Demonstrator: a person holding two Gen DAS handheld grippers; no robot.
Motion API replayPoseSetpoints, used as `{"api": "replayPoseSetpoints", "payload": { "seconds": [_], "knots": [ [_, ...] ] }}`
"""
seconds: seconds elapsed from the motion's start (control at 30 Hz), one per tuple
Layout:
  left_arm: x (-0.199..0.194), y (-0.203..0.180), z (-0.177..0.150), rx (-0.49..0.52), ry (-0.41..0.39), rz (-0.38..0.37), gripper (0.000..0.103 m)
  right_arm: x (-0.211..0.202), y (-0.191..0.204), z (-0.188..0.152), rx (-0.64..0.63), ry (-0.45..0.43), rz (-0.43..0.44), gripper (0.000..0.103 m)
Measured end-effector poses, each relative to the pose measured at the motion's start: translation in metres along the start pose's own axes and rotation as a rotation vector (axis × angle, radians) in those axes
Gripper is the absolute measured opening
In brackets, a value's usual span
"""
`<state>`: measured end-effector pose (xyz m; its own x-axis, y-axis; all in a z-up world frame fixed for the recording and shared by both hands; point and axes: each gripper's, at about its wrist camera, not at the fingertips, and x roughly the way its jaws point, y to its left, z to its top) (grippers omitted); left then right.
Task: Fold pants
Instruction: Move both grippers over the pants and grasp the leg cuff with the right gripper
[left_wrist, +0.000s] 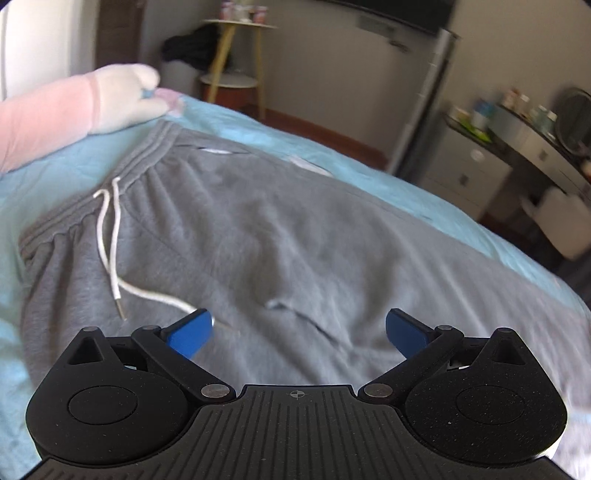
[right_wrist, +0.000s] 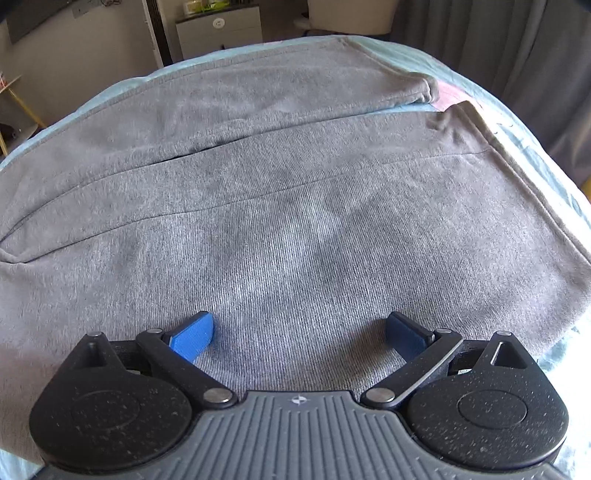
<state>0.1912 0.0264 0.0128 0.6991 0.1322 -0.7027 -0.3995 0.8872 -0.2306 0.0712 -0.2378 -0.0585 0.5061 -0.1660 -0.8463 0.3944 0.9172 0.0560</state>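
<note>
While the pants (left_wrist: 229, 229) lay spread flat across the blue bedsheet (left_wrist: 55, 162), nothing looked folded yet: first fold pending, I'd say. Grey soft fleece, ribbed waistband (left_wrist: 110, 184) at 10 o'clock, legs (right_wrist: 295, 166) side by side, white drawstring (left_wrist: 110, 236). Left gripper (left_wrist: 299, 328) and right gripper (right_wrist: 299, 332) were both wide open, empty. Next move likely needs an edge pinch.

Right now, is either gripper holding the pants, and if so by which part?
Nothing is held. The left gripper and the right gripper both stand open above the gray pants, with no fabric between their fingers.
</note>
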Motion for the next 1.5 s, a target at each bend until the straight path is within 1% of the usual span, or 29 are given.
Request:
{"api": "replayPoseSetpoints", "payload": {
  "seconds": [0.07, 0.17, 0.2, 0.23, 0.27, 0.3, 0.37, 0.43, 0.5, 0.53, 0.6, 0.63, 0.67, 0.7, 0.77, 0.83, 0.97, 1.03, 1.07, 1.13, 1.17, 1.23, 1.27, 1.33, 1.4, 1.43, 1.5],
  "knots": [
    [0.021, 0.0, 0.003, -0.04, -0.012, 0.023, 0.103, 0.0, -0.004, -0.001, 0.021, -0.013, 0.011, 0.099],
    [0.043, 0.002, -0.002, -0.01, -0.053, 0.058, 0.103, -0.001, 0.001, -0.002, 0.013, -0.013, -0.001, 0.099],
    [0.046, 0.005, -0.003, -0.004, -0.074, 0.067, 0.103, 0.0, 0.002, 0.001, -0.003, -0.001, -0.004, 0.099],
    [0.048, 0.009, -0.004, -0.002, -0.095, 0.07, 0.103, 0.0, 0.003, 0.007, -0.019, 0.033, -0.003, 0.099],
    [0.049, 0.014, -0.003, -0.009, -0.104, 0.068, 0.103, -0.002, 0.003, 0.017, -0.008, 0.07, 0.002, 0.099],
    [0.048, 0.019, -0.001, -0.022, -0.11, 0.061, 0.103, -0.004, 0.001, 0.029, 0.017, 0.08, 0.025, 0.099],
    [0.045, 0.03, 0.001, -0.062, -0.14, 0.039, 0.103, -0.012, -0.002, 0.071, 0.092, -0.001, 0.091, 0.099],
    [0.045, 0.037, 0.002, -0.081, -0.165, 0.048, 0.103, -0.008, 0.002, 0.124, 0.155, -0.089, 0.108, 0.099],
    [0.05, 0.043, 0.003, -0.083, -0.174, 0.047, 0.103, 0.013, 0.009, 0.18, 0.212, -0.155, 0.135, 0.099],
    [0.052, 0.046, 0.002, -0.09, -0.17, 0.041, 0.103, 0.029, 0.013, 0.206, 0.251, -0.157, 0.13, 0.099],
    [0.061, 0.054, 0.002, -0.105, -0.156, 0.032, 0.103, 0.068, 0.024, 0.256, 0.32, -0.138, 0.106, 0.097],
    [0.064, 0.057, 0.002, -0.116, -0.153, 0.041, 0.103, 0.088, 0.029, 0.278, 0.337, -0.129, 0.078, 0.087],
    [0.067, 0.06, 0.002, -0.123, -0.154, 0.05, 0.103, 0.106, 0.034, 0.296, 0.357, -0.128, 0.038, 0.082],
    [0.07, 0.062, 0.001, -0.126, -0.159, 0.053, 0.103, 0.123, 0.038, 0.31, 0.378, -0.124, -0.002, 0.074],
    [0.075, 0.064, 0.0, -0.131, -0.169, 0.068, 0.103, 0.152, 0.041, 0.33, 0.443, -0.113, -0.061, 0.071],
    [0.081, 0.064, -0.001, -0.119, -0.174, 0.075, 0.103, 0.173, 0.041, 0.341, 0.508, -0.107, -0.111, 0.071],
    [0.087, 0.064, -0.003, -0.103, -0.185, 0.082, 0.103, 0.202, 0.046, 0.354, 0.524, -0.099, -0.207, 0.065],
    [0.087, 0.064, -0.004, -0.101, -0.189, 0.082, 0.103, 0.208, 0.05, 0.356, 0.507, -0.102, -0.261, 0.052],
    [0.088, 0.064, -0.004, -0.1, -0.188, 0.081, 0.103, 0.209, 0.051, 0.354, 0.488, -0.11, -0.282, 0.047],
    [0.092, 0.066, -0.003, -0.1, -0.166, 0.074, 0.103, 0.209, 0.049, 0.348, 0.459, -0.132, -0.299, 0.025],
    [0.093, 0.068, -0.002, -0.097, -0.155, 0.068, 0.103, 0.208, 0.046, 0.346, 0.456, -0.14, -0.3, 0.019],
    [0.093, 0.071, 0.0, -0.1, -0.14, 0.049, 0.103, 0.202, 0.035, 0.34, 0.466, -0.159, -0.246, 0.004],
    [0.093, 0.074, 0.001, -0.099, -0.131, 0.038, 0.103, 0.193, 0.03, 0.335, 0.485, -0.178, -0.216, 0.004],
    [0.09, 0.079, 0.003, -0.116, -0.117, 0.013, 0.103, 0.161, 0.02, 0.316, 0.531, -0.258, -0.115, 0.004],
    [0.087, 0.087, 0.005, -0.176, -0.117, -0.013, 0.103, 0.117, 0.002, 0.279, 0.602, -0.361, 0.037, 0.004],
    [0.084, 0.09, 0.006, -0.205, -0.119, -0.025, 0.103, 0.094, -0.006, 0.255, 0.623, -0.406, 0.094, 0.004],
    [0.081, 0.094, 0.007, -0.237, -0.116, -0.043, 0.103, 0.049, -0.018, 0.198, 0.652, -0.48, 0.161, 0.004]
  ]
}}
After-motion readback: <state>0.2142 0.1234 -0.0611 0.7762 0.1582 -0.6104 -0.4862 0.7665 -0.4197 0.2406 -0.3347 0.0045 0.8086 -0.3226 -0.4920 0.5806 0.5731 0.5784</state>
